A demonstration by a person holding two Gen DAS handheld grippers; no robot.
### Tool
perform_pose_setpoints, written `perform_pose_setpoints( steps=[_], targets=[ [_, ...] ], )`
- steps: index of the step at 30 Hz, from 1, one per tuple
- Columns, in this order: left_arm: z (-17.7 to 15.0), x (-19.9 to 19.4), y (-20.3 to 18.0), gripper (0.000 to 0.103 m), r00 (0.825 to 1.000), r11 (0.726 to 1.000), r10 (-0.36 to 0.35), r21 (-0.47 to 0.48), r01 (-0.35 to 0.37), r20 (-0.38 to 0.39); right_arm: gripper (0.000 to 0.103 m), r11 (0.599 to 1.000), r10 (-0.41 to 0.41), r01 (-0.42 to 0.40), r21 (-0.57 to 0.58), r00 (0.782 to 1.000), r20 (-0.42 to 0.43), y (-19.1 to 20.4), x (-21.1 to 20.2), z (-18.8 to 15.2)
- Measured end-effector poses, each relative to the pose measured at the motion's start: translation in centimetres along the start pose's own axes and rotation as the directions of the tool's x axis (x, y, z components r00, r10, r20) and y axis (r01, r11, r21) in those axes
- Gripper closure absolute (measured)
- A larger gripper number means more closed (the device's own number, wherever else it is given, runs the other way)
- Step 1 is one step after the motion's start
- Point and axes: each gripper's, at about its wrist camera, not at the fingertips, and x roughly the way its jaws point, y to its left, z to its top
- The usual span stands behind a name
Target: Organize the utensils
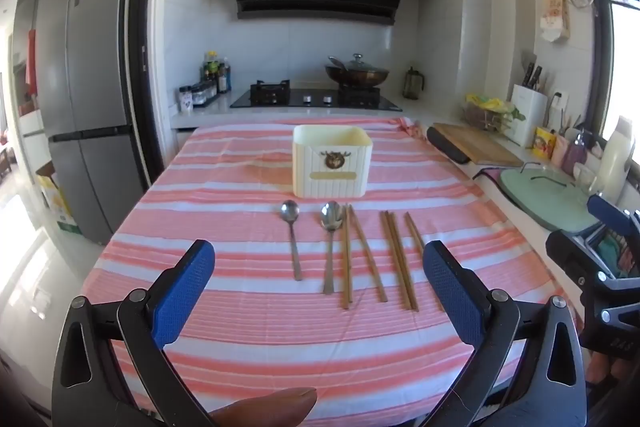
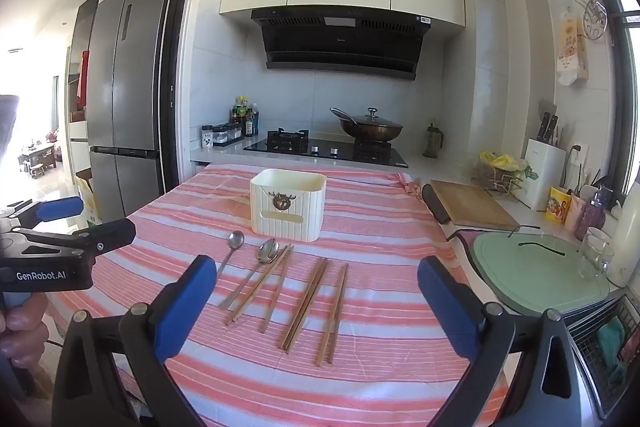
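A cream ribbed holder box (image 1: 331,167) with a brown deer emblem on its front is standing upright and open-topped toward the far middle of my tabletop (image 1: 248,339). In front of it two metal spoons (image 1: 291,239) are lying with their bowls pointing toward the box, handles toward me. Just right of them, three pairs of brown wooden chopsticks (image 1: 398,261) are lying lengthwise, the leftmost pair touching the second spoon.

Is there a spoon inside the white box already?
No, both spoons lie on the striped cloth in front of the white box, beside the chopsticks.
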Motion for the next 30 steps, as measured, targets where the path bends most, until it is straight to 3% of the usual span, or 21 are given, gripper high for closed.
perform_pose_setpoints(
  steps=[30],
  targets=[
    [-0.50, 0.45, -0.26, 0.000, 1.000, 1.000, 0.005, 0.007, -0.004, -0.025, 0.000, 1.000, 0.000, 0.000, 0.000, 1.000, -0.026, 0.09, 0.64, -0.52]
  ],
)
